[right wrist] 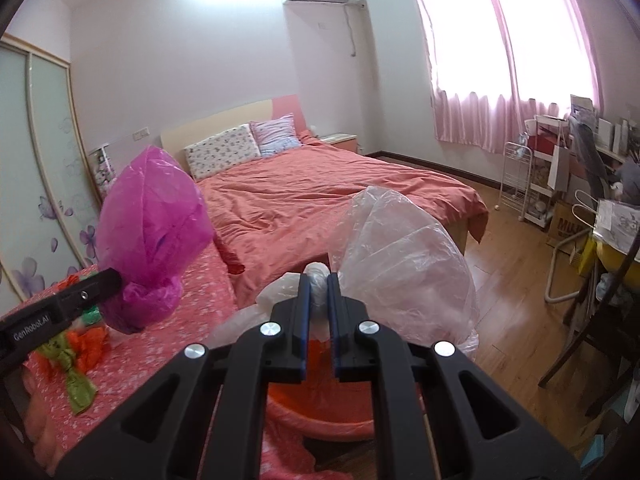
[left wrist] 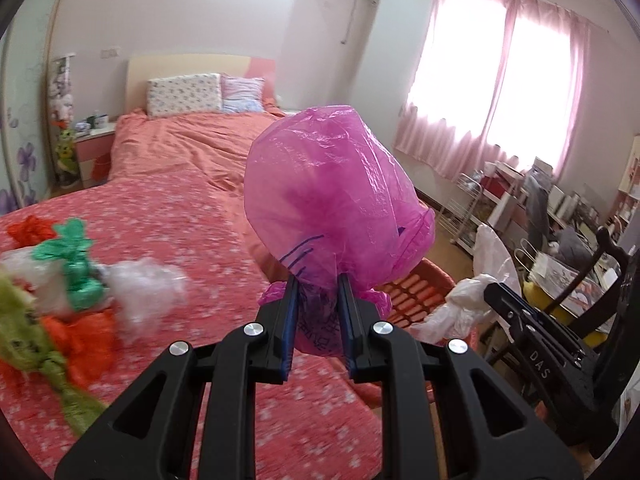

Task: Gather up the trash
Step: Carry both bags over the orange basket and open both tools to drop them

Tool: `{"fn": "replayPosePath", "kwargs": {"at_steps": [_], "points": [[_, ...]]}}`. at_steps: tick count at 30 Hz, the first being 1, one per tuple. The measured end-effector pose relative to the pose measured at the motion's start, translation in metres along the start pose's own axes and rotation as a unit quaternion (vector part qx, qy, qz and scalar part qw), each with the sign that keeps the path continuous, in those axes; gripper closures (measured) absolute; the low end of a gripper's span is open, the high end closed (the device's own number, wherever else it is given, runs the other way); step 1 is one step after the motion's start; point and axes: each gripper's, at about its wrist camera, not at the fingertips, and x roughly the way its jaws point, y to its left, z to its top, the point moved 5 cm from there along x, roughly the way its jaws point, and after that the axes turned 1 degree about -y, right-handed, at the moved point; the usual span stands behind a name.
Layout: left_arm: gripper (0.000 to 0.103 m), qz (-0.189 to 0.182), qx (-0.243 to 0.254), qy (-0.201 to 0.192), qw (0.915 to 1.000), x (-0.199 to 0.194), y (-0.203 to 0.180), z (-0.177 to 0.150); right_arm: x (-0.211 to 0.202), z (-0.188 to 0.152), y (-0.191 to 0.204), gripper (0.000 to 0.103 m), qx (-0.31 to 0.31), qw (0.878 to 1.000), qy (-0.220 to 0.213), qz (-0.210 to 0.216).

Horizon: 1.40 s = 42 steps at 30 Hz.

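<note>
- A pink bag is pinched at its gathered neck by the left hand-held gripper; the jaws are closed on the plastic, and the puffed body stands beyond the fingertips.
- A clear bag is clamped in the same way by the right hand-held gripper, its jaws shut tight on the twisted neck, with the body billowing up and to the right of the fingertips.
- A red basket is seen directly under the right hand-held gripper, at the foot of the bed; it is judged to be the bin for the trash.
- In the left view the basket is seen low and to the right of the fingertips, partly hidden behind the pink bag.
- The right hand-held gripper is therefore judged the nearer: its bag is already held above the basket, whereas the pink bag has yet to be carried rightward and down.
- Each bag's long axis runs from the pinched neck forward along the fingers, so the bulk would fall ahead of the jaws on release.
- More trash is left on the flowered cover at the left: crumpled green, orange and white bags, blurred in the left view and not yet collected.
</note>
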Motion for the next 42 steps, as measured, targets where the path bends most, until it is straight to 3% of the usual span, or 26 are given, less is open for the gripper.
{"fn": "replayPosePath", "kwargs": {"at_steps": [15, 18, 21, 23, 28, 32, 42], "points": [[0.083, -0.032, 0.016, 0.053, 0.9979, 0.06, -0.035, -0.01, 0.039, -0.001, -0.022, 0.093, 0.014, 1.0, 0.01, -0.007], [0.081, -0.028, 0.015, 0.066, 0.9973, 0.069, -0.037, -0.013, 0.047, 0.001, -0.022, 0.089, 0.017, 1.0, 0.014, -0.001], [0.072, -0.025, 0.009, 0.079, 0.9965, 0.074, -0.031, -0.018, 0.054, -0.001, -0.023, 0.084, 0.018, 1.0, 0.017, -0.001], [0.061, -0.016, 0.005, 0.082, 0.9965, 0.073, -0.026, -0.02, 0.056, -0.004, -0.023, 0.07, 0.02, 1.0, 0.019, -0.003], [0.052, 0.01, 0.003, 0.073, 0.9973, 0.063, -0.01, -0.022, 0.053, -0.007, -0.025, 0.052, 0.012, 1.0, 0.016, -0.009], [0.047, 0.036, 0.008, 0.062, 0.9974, 0.051, 0.005, -0.023, 0.049, -0.008, -0.019, 0.046, 0.003, 1.0, 0.014, -0.011], [0.045, 0.087, 0.006, 0.032, 0.9957, 0.008, 0.048, -0.024, 0.036, -0.007, 0.024, 0.045, -0.028, 0.999, 0.019, 0.021]]}}
